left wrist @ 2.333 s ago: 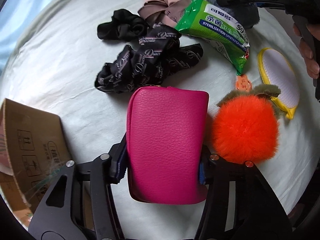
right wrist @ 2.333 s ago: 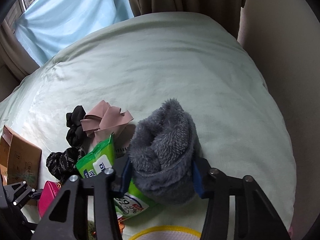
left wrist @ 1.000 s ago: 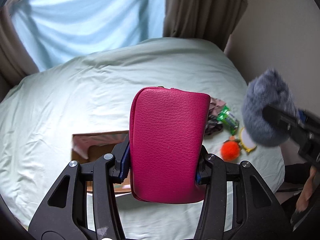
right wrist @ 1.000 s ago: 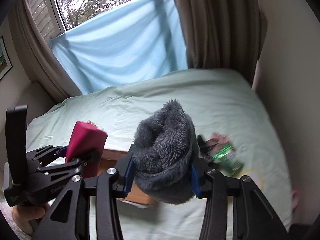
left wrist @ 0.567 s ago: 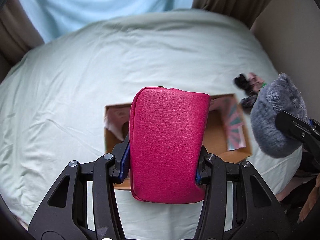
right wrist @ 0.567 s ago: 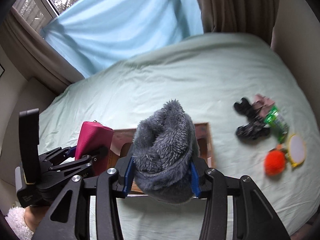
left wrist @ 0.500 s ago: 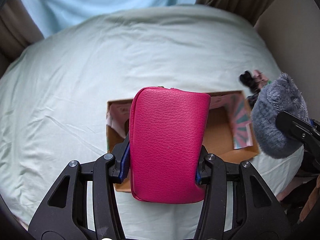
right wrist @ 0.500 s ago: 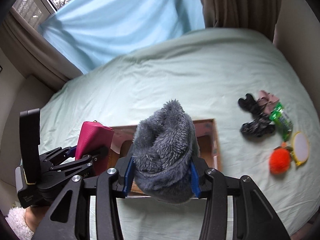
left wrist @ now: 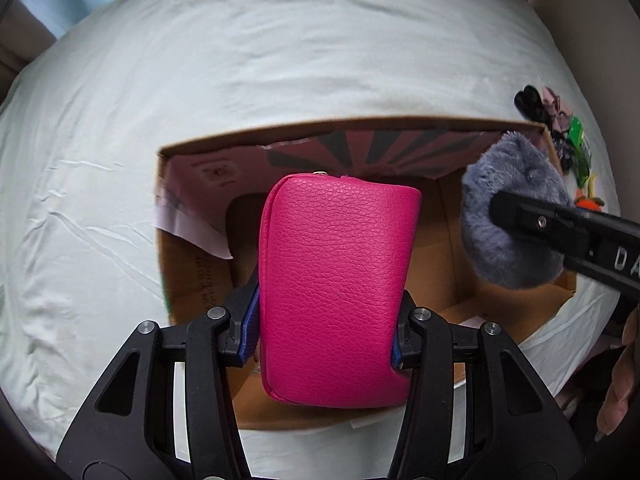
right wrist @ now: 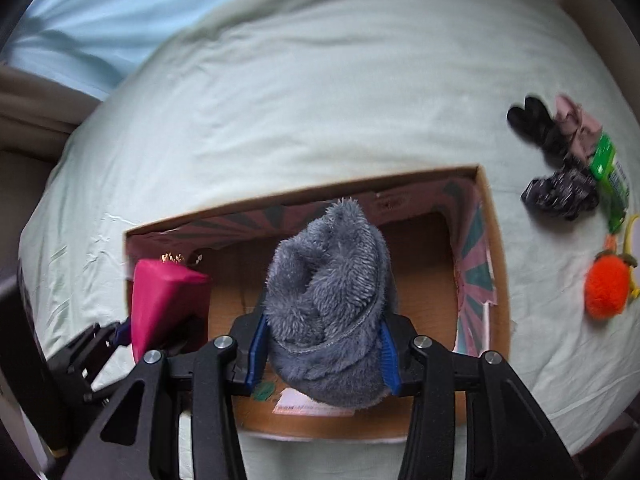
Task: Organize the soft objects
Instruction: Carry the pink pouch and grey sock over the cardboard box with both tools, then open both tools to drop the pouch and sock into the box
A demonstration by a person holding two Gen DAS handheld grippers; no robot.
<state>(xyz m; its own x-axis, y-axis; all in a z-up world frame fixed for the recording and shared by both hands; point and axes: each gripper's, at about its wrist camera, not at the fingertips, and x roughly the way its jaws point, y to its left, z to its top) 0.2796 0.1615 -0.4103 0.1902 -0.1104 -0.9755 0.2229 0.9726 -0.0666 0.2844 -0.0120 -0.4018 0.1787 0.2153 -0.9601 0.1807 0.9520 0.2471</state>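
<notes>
My left gripper (left wrist: 322, 330) is shut on a pink leather pouch (left wrist: 336, 280) and holds it over the open cardboard box (left wrist: 188, 256). My right gripper (right wrist: 322, 354) is shut on a grey fuzzy sock (right wrist: 328, 300) and holds it over the same box (right wrist: 496, 280). The sock also shows in the left wrist view (left wrist: 508, 216), over the box's right side. The pouch also shows in the right wrist view (right wrist: 160, 300), over the box's left side.
The box sits on a pale green bed sheet (right wrist: 320, 100). Right of the box lie a black scrunchie (right wrist: 528, 116), a pink scrunchie (right wrist: 576, 124), a printed black scrunchie (right wrist: 560, 194), a green wipes pack (right wrist: 610, 176) and an orange pompom (right wrist: 606, 288).
Both grippers have come lower and closer to the box with their objects still held. The box now fills much more of both views.
</notes>
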